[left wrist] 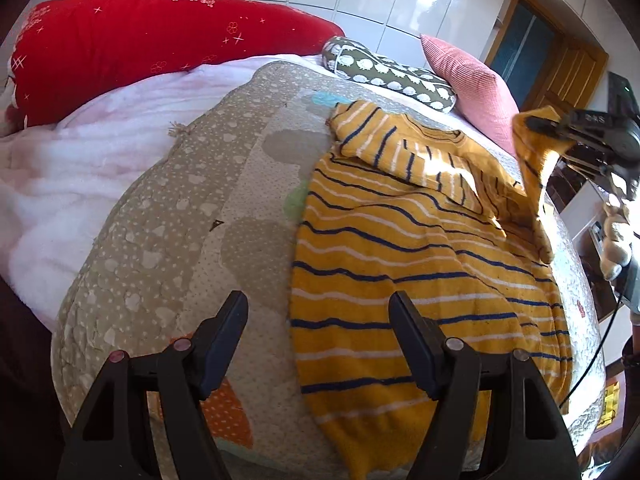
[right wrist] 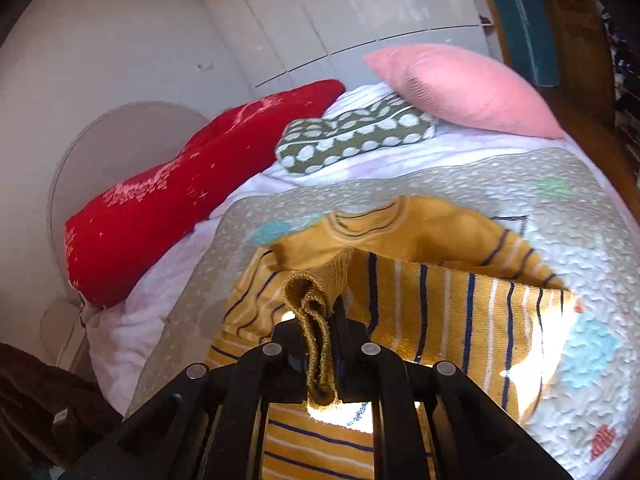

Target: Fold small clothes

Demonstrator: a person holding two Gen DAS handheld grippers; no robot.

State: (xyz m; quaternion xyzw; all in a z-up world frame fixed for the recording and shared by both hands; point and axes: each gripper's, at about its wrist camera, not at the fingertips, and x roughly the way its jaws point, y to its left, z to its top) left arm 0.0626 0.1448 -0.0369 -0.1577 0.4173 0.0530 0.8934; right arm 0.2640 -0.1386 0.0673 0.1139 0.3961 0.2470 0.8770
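A small yellow sweater (left wrist: 400,248) with blue and white stripes lies flat on a beige patterned quilt (left wrist: 192,216); its left sleeve is folded across the chest. My left gripper (left wrist: 320,312) hovers open above the sweater's lower left edge, with nothing between its fingers. At the right edge of the left wrist view, my right gripper (left wrist: 534,122) holds the other sleeve (left wrist: 536,184) up off the bed. In the right wrist view, my right gripper (right wrist: 318,316) is shut on the ribbed yellow cuff (right wrist: 308,296), and the sweater (right wrist: 440,304) drapes below it.
A red pillow (left wrist: 132,52), an olive patterned cushion (left wrist: 392,76) and a pink pillow (left wrist: 476,88) lie at the head of the bed. A white fluffy blanket (left wrist: 72,184) lies left of the quilt. A wooden door (left wrist: 560,72) and furniture stand to the right.
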